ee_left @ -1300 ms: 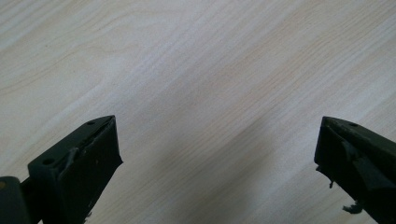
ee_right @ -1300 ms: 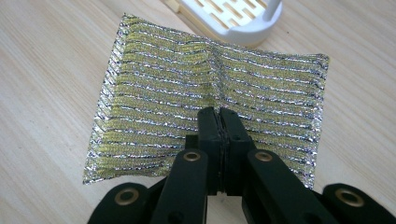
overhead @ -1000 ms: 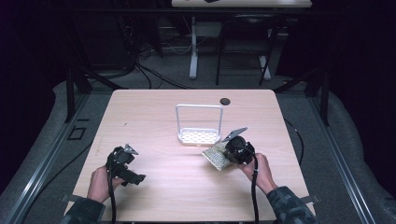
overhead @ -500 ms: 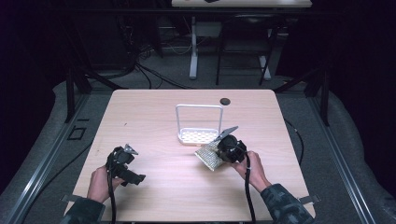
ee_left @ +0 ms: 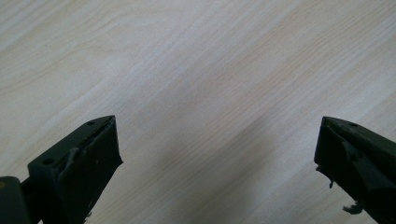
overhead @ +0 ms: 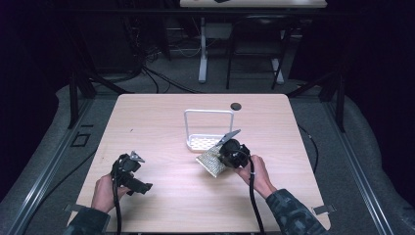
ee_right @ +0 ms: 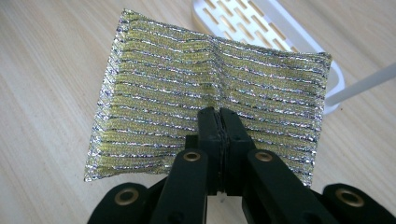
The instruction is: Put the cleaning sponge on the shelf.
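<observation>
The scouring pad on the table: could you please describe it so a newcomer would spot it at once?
On the wooden table, look just in front of the white rack near the middle. The scouring pad is pinched in the right tongs: a rectangle of glittery yellow and silver stripes, unlike the plain white slotted rack.

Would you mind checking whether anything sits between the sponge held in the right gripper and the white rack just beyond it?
Nothing visible does. The right gripper is shut on the scouring sponge, held just in front of the white rack. In the high view, bare table lies around them, and the rack's slotted base looks empty.
</observation>
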Demonstrator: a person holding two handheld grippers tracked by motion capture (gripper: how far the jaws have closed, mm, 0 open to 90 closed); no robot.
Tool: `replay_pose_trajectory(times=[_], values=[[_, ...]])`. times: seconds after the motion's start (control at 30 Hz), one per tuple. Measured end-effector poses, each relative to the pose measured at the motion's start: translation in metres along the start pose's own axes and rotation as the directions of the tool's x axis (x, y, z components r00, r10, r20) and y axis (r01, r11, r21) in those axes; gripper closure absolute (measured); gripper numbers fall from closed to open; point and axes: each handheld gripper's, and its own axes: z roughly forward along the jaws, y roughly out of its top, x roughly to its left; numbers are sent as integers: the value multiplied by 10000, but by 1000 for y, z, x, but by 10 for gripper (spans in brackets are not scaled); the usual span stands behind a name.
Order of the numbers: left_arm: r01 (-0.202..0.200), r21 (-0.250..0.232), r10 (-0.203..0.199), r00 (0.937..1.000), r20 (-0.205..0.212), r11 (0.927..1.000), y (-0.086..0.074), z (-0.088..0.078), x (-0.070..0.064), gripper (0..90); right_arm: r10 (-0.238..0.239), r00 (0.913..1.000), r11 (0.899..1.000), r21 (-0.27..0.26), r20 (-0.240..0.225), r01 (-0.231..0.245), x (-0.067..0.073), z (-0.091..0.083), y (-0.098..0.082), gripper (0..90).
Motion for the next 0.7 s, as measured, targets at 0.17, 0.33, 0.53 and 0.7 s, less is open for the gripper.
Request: replay_pose_trajectory(times=[0.17, 0.33, 0.53, 0.7], values=[[-12, -2, 12, 10000, -13, 10000, 0, 0, 0, 2, -66, 10000, 10000, 21, -34, 67, 1, 5, 6, 893], [-4, 0, 4, 10000, -18, 10000, 0, 0, 0, 2, -34, 10000, 9999, -152, -28, 33, 0, 8, 15, 892], [-3, -14, 3, 10000, -14, 10000, 0, -1, 1, 2, -41, 10000, 9996, -272, 0, 41, -1, 12, 23, 892], [25, -1, -25, 10000, 3, 10000, -1, -1, 1, 2, 99, 9999, 9991, -419, 22, -98, -3, 17, 33, 893]])
